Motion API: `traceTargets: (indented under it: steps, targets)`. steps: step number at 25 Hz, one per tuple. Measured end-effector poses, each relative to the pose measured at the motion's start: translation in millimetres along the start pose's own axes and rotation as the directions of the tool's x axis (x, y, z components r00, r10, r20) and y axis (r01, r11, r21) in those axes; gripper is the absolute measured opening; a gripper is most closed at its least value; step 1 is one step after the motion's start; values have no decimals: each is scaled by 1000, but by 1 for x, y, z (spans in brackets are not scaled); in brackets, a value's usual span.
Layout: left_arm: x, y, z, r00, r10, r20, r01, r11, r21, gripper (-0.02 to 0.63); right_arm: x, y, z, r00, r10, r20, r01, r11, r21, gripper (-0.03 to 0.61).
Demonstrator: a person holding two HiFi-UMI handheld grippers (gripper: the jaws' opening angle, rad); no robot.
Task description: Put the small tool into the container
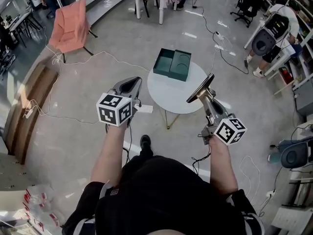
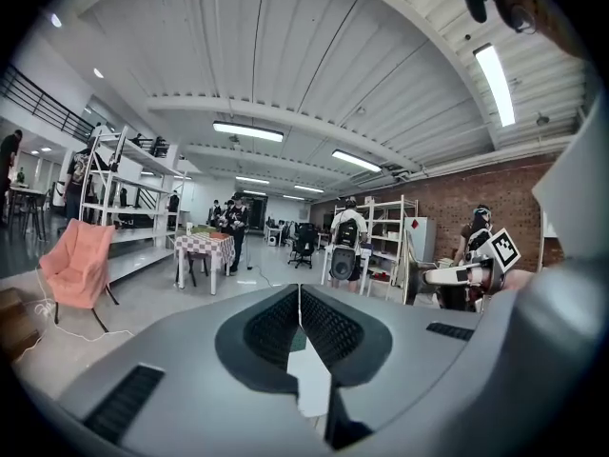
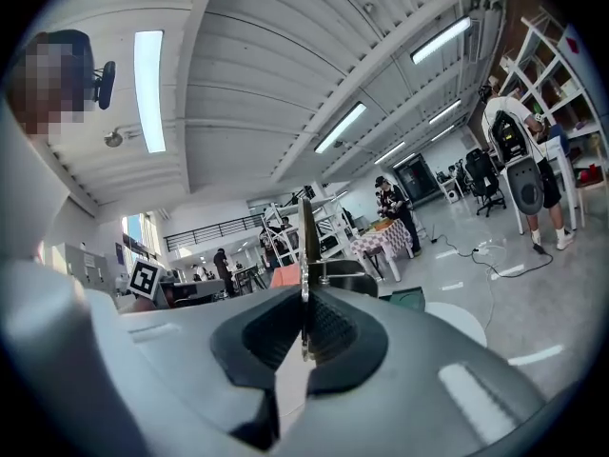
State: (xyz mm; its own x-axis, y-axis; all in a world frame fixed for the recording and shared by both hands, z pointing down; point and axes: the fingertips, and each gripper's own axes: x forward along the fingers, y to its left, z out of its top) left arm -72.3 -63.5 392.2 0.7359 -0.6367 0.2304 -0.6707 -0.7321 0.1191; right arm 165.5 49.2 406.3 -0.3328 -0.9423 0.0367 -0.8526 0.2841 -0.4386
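Head view: the right gripper [image 1: 206, 97] is clamped on the thin dark flat tool [image 1: 199, 88], whose long axis slants far-right. The dark green open box [image 1: 172, 64] sits just beyond on the round white table [image 1: 176, 102], nearer this arm. Left gripper view: the left gripper [image 2: 300, 305] has its jaws together on nothing. Right gripper view: the tool stands up from the pinched jaws, with the box ahead, low and to the right.
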Motion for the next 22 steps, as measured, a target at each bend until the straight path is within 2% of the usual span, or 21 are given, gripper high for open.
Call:
traceTargets:
  steps: [5, 10, 18, 22]
  targets:
    - [33, 49, 26, 1000, -14, 7, 13, 999, 51, 12, 64, -23, 6, 999, -40, -9, 40, 999, 2, 11]
    - [73, 92, 32, 998, -53, -20, 54, 998, 38, 12, 128, -26, 10, 999, -42, -23, 43, 999, 7, 12]
    - [120, 113, 22, 988, -106, -113, 109, 994, 23, 12, 164, -52, 1, 995, -87, -57, 91, 994, 64, 12]
    - [152, 105, 9, 985, -84, -150, 86, 996, 7, 12, 160, -86, -3, 994, -87, -72, 94, 991, 99, 11]
